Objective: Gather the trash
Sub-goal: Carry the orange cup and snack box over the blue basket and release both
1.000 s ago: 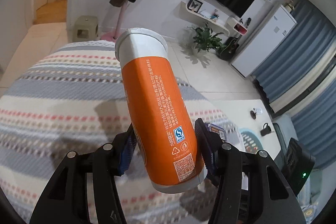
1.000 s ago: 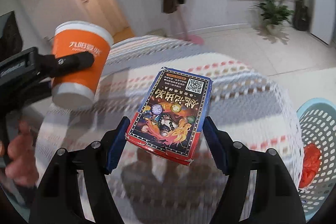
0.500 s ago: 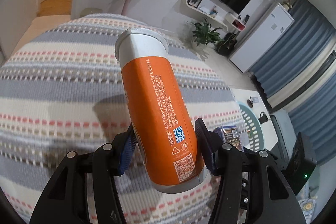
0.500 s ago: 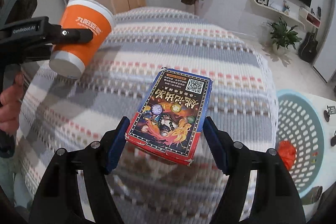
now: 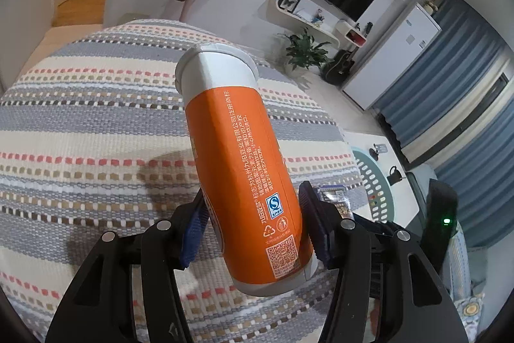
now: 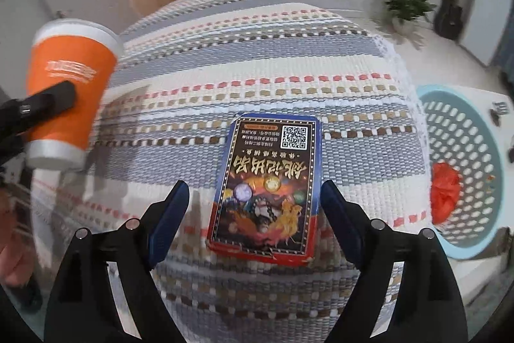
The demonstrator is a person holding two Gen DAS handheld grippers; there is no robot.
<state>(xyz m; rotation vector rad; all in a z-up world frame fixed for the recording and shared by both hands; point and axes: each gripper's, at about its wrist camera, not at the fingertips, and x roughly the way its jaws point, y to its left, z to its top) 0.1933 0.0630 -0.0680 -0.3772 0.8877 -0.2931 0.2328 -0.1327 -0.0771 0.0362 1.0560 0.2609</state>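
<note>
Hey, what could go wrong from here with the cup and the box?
1. The left tool pinches the cup only near its base, so the tilted cup may pivot or slip out.
2. The right tool is open around the box, which lies on the striped cloth; closing off-centre might push it away.
3. The basket sits off to the side; a loose drop may miss.

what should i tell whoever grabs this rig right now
Left tongs: shut on the orange paper cup, held in the air over the striped cloth.
Right tongs: open, straddling the card box, which lies flat on the cloth and is not gripped.
Blue basket sits to the right, past the cloth's edge, with red crumpled trash already in it.
Left to do: cup and card box both into the basket.
</note>
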